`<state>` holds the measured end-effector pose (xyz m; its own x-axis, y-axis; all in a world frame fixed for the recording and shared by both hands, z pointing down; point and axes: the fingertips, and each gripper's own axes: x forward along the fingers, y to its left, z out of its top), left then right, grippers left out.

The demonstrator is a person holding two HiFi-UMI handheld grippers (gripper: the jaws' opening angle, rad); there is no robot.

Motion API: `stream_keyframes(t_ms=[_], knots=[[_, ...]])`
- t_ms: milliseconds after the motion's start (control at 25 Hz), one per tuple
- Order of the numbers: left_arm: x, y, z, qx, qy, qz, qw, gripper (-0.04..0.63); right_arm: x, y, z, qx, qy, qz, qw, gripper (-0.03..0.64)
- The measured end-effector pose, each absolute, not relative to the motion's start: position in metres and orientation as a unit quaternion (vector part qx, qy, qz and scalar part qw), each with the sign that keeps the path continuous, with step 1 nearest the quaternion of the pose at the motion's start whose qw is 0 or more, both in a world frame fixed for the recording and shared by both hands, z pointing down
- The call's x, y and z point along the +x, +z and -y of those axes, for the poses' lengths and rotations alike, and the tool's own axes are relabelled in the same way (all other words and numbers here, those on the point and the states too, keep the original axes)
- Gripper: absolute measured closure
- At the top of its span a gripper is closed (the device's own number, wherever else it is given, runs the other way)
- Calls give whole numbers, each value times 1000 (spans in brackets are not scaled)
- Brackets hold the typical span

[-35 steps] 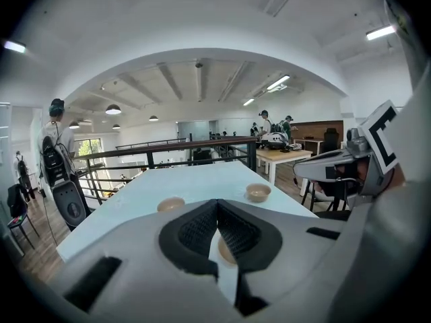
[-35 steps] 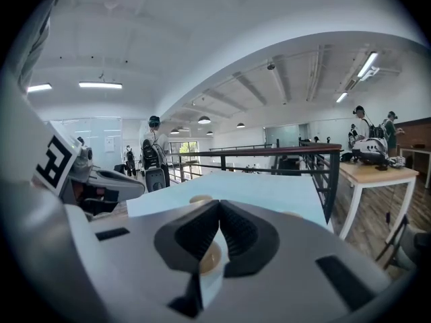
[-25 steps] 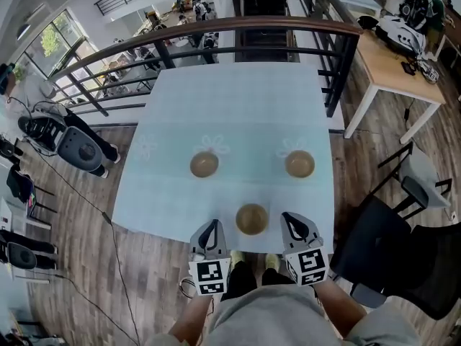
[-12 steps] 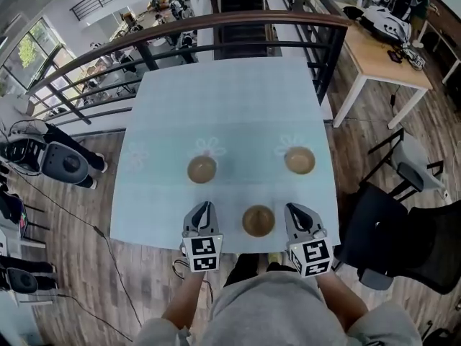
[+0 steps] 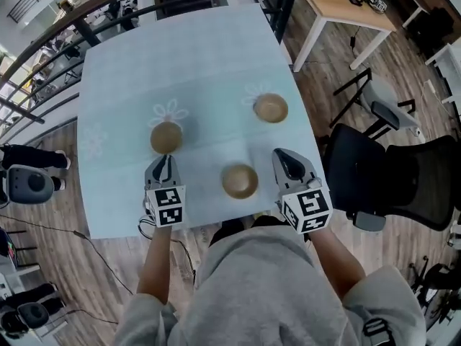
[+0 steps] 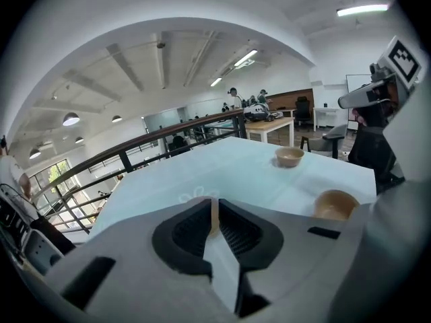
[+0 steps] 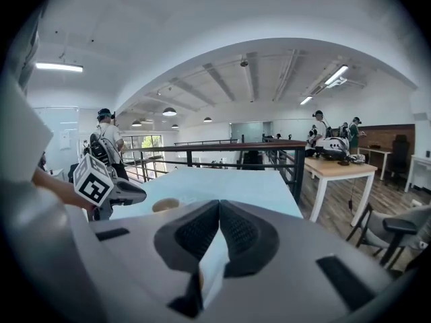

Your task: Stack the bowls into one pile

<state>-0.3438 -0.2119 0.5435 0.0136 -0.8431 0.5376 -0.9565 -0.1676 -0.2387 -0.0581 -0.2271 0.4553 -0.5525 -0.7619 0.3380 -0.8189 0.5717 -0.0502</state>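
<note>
a: where do the bowls stand?
b: all three are on the counter (image 5: 115, 71), on a pale blue cloth, each one apart from the others, so there is no pile. the near bowl (image 5: 240, 181) is close to the person's edge, the left bowl (image 5: 166, 137) is further in, and the right bowl (image 5: 271, 108) is the furthest, toward the right edge.
a: and the tongs?
b: the left tongs (image 5: 163, 166) are clenched with nothing between them. their tips are just before the left bowl — i cannot tell if they touch it. the right tongs (image 5: 284, 158) are clenched too and empty. they hover to the right of the near bowl, near the counter's right edge.
a: what is around?
b: a dark railing (image 6: 161, 136) behind the counter, and a black chair (image 5: 360, 171) on the wooden floor at the right.
</note>
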Motion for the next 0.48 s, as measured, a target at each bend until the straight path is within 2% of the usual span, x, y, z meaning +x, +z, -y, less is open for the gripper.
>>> stream_keyframes(t_ms=[480], knots=[[-356, 606, 230, 735, 355, 567, 112, 571, -75, 469, 216, 493, 116, 849, 150, 591]])
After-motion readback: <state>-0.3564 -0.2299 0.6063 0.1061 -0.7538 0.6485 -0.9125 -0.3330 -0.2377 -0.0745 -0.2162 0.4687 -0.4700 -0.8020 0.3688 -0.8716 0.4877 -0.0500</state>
